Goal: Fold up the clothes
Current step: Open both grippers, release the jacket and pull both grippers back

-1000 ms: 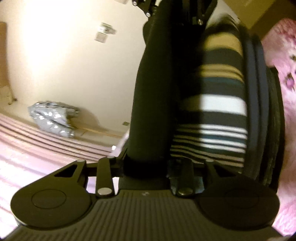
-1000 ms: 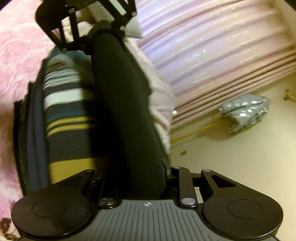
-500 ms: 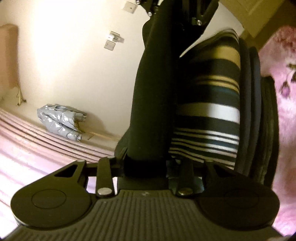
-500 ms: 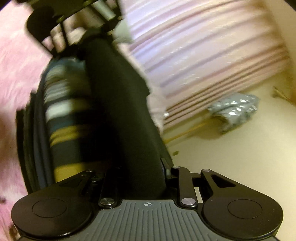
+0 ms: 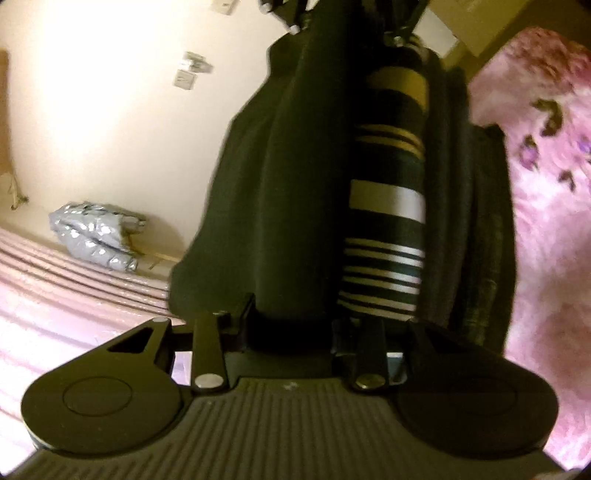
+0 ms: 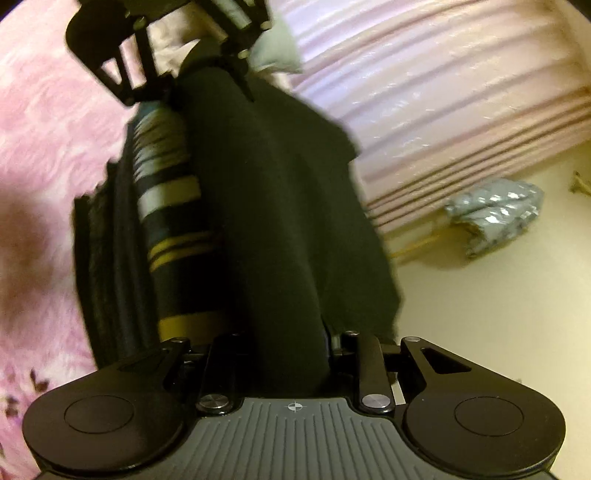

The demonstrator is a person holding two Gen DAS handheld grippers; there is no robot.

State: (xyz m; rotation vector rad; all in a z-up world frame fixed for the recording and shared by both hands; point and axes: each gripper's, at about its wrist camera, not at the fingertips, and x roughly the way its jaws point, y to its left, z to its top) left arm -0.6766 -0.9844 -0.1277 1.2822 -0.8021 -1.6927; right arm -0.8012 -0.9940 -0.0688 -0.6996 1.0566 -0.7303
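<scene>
A folded black garment point(image 5: 280, 192) is stretched between my two grippers. My left gripper point(image 5: 291, 321) is shut on one end of it; my right gripper point(image 6: 291, 354) is shut on the other end point(image 6: 280, 221). Each gripper shows at the top of the other's view: the right one in the left wrist view point(image 5: 347, 22), the left one in the right wrist view point(image 6: 173, 62). Beside the black garment lies a stack of folded clothes with a striped piece point(image 5: 388, 221) outermost, also in the right wrist view point(image 6: 173, 221), against darker folded layers point(image 5: 469, 236). My fingertips are hidden in the cloth.
The stack rests on a pink flowered fleece blanket point(image 5: 546, 206), also in the right wrist view point(image 6: 40, 184). A pink striped bed cover point(image 6: 443, 92) hangs over the edge. On the cream floor point(image 6: 498, 306) lies a crumpled silver bag point(image 5: 96, 236).
Both grippers have swung with the black garment held between them. The black garment now hangs wider, and the striped piece looks narrower beside it.
</scene>
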